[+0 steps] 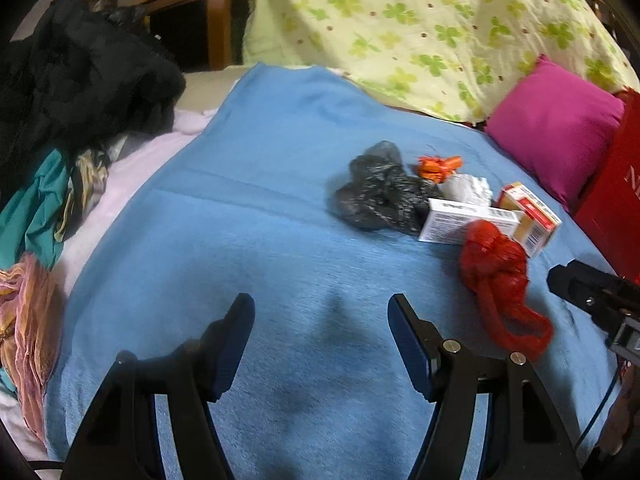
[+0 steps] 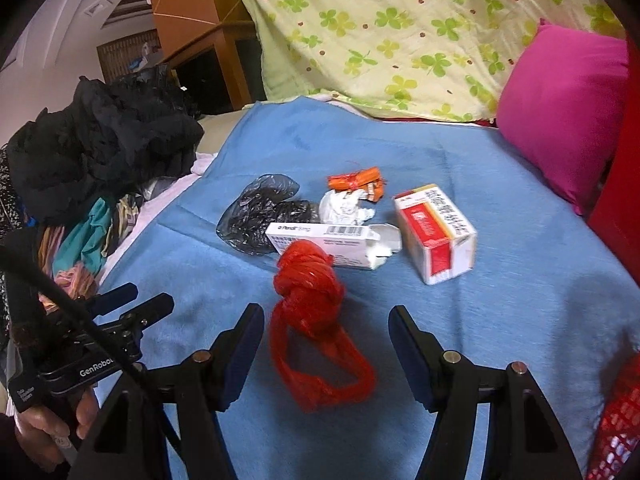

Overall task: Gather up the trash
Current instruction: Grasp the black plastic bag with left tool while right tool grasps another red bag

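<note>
A small heap of trash lies on the blue blanket (image 1: 240, 200): a black plastic bag (image 2: 260, 216), an orange wrapper (image 2: 356, 180), crumpled white paper (image 2: 346, 206), an opened white carton (image 2: 320, 236), a red-and-white box (image 2: 438, 232) and a knotted red net bag (image 2: 308, 276). My right gripper (image 2: 326, 314) is open just above the blanket, and the net bag's loose loop lies between its fingers without touching the pads. My left gripper (image 1: 322, 308) is open over bare blanket, left of the net bag (image 1: 494, 268), with nothing between its fingers.
Dark and coloured clothes (image 1: 80, 80) are piled along the left of the bed. A flowered sheet (image 1: 420, 20) hangs at the back and a pink pillow (image 1: 556, 128) lies at the right. A red bag (image 1: 616, 184) stands at the right edge. A hand (image 2: 48, 420) holds the left gripper.
</note>
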Motion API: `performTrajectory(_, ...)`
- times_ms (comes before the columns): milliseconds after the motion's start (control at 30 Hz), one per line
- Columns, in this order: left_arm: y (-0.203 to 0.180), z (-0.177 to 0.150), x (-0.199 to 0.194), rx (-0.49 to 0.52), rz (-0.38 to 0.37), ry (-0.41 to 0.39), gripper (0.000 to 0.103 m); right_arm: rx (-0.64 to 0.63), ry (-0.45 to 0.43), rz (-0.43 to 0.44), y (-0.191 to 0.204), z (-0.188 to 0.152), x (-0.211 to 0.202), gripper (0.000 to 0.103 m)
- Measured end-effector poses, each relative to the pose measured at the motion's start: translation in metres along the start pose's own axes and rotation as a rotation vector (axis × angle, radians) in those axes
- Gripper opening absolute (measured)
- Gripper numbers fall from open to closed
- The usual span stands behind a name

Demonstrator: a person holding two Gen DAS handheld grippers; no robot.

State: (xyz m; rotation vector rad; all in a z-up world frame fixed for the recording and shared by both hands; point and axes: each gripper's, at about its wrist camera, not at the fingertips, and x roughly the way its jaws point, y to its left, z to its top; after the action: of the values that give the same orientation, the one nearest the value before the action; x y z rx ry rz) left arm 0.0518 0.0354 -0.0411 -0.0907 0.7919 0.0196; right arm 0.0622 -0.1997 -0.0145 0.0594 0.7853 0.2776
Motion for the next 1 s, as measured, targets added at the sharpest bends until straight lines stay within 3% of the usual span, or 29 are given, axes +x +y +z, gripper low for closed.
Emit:
performTrajectory(67,0.004,0.007,0.007,-0.016,0.004,0.001,0.070,0.008,0.015,-0.001,0.003,0.003,0.012,0.060)
performTrajectory(200,0.008,0.027,0.019,-0.040,-0.012,-0.039,0.070,0.037,0.053,-0.020,0.003,0.007,0.038,0.057)
performTrajectory(433,-0.002,0.063,0.054,-0.087,-0.146,-0.080,0.070,0.103,0.122,0.026,-0.003,0.005,0.063,0.041)
performTrajectory(767,-0.024,0.084,0.104,-0.074,-0.263,0.007,0.070,0.101,0.154,0.050,0.001,-0.001,0.066,0.039)
performTrajectory(800,-0.024,0.084,0.107,-0.077,-0.267,0.014,0.068,0.099,0.158,0.047,0.002,-0.001,0.067,0.039)
performTrajectory(900,-0.023,0.086,0.118,-0.093,-0.293,0.044,0.048,0.078,0.155,0.043,0.007,-0.002,0.067,0.039)
performTrajectory(1000,-0.022,0.088,0.118,-0.102,-0.331,0.046,0.036,0.075,0.149,0.040,0.009,-0.002,0.066,0.039)
